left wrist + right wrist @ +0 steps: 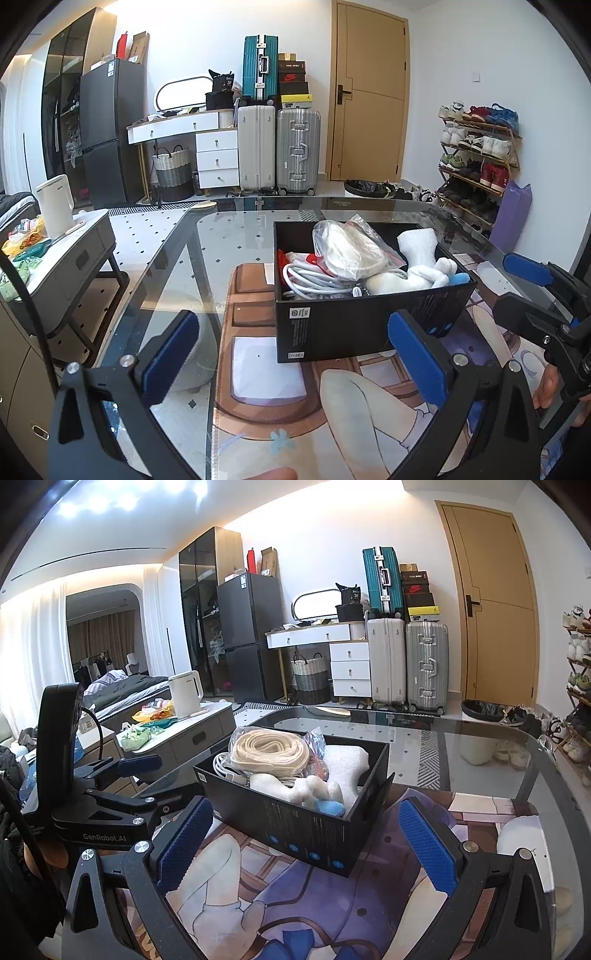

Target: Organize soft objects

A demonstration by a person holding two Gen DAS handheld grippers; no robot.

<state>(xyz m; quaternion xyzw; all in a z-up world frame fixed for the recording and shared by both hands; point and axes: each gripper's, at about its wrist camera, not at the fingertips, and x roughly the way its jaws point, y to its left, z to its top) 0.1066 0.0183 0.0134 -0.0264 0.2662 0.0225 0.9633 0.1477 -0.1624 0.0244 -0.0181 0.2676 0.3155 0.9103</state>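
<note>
the black box (354, 325) of soft things sits mid worktop (207, 258); left tool (295, 354) and right tool (306, 842) gape wide, empty.

The left gripper (293, 349) is held low with its blue-padded fingers spread wide apart, nothing gripped between them. The right gripper (306, 834) is likewise held wide open and empty. In the left wrist view the right gripper (517, 284) is seen at 3 o'clock, and a hand (554, 391) is partly seen beneath it.
</note>
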